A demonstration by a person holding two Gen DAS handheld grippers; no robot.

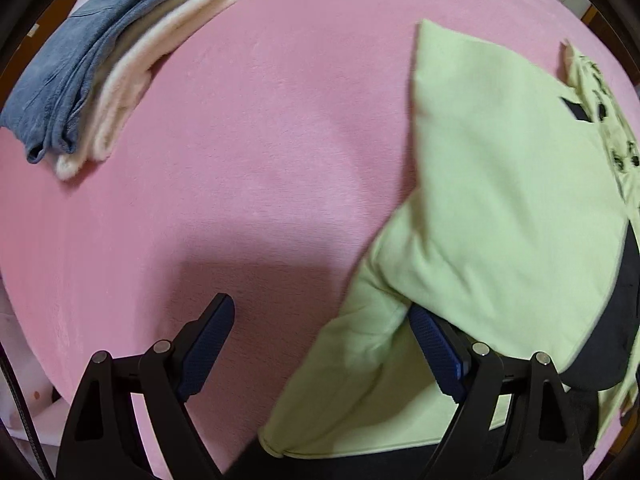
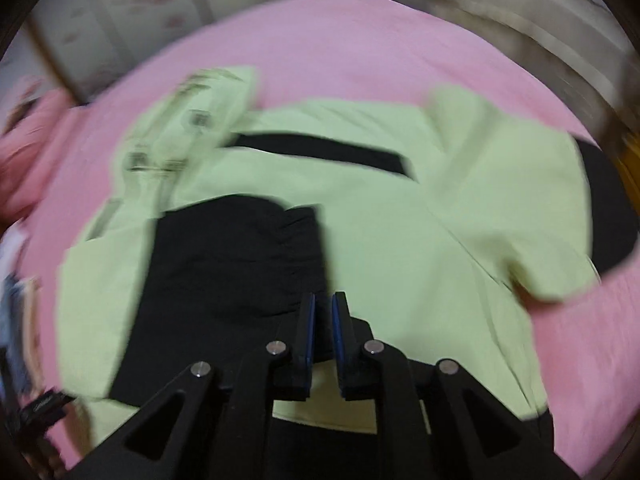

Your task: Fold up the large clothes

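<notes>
A large light-green garment (image 1: 500,168) with black panels lies spread on the pink bed sheet (image 1: 248,128). My left gripper (image 1: 320,306) hangs open, pointing straight down over the garment's left edge. Its right finger (image 1: 436,348) sits on a green sleeve, with its tip tucked under a green fold. Its left finger (image 1: 208,344) is over bare sheet. The right wrist view is blurred. There the garment (image 2: 420,208) fills the middle, and my right gripper (image 2: 323,320) is shut at the right edge of a black panel (image 2: 232,264), whose fabric runs in between the pads.
Folded blue denim (image 1: 76,64) lies on a folded cream garment (image 1: 160,52) at the sheet's far left corner. In the right wrist view there is a pink bundle (image 2: 28,140) at the left, a pale wall panel (image 2: 132,4) behind the bed, and wooden floor (image 2: 628,168) beyond the right edge.
</notes>
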